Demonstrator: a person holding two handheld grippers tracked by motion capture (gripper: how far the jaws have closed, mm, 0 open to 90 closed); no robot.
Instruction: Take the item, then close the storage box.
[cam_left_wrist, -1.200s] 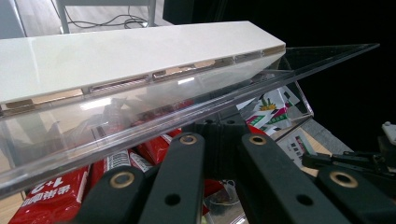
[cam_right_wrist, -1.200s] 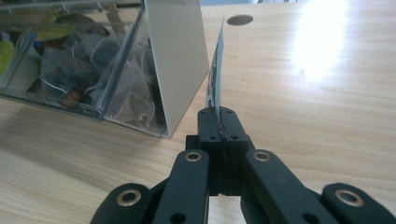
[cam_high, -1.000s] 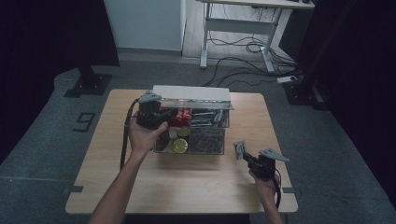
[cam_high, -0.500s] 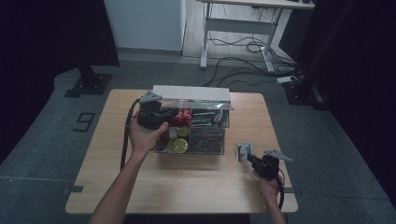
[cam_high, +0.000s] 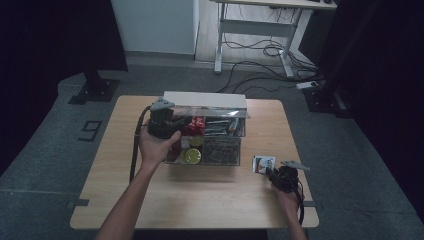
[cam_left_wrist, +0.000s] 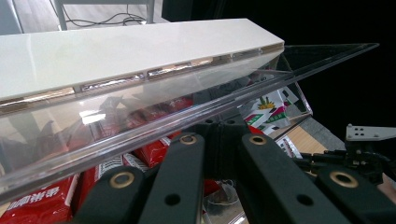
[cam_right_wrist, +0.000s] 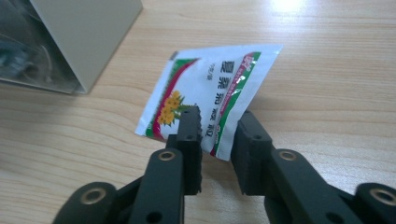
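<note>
Right gripper (cam_right_wrist: 216, 133) pinching sachet (cam_right_wrist: 210, 93), left gripper (cam_high: 161, 120) at clear box (cam_high: 227, 150)

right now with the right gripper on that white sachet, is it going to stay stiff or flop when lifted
Probably floppy: the sachet looks like a thin flat foil packet, and the right gripper pinches just one corner, so the rest may sag. Likely light for its size, since it looks nearly flat. Its glossy face could slip between the jaws, which grip only a little of it.

Open bench in front, box in the middle
Clear organiser box (cam_high: 206, 135) blocks the bench (cam_high: 210, 200) centre; front strip lies free.
</note>
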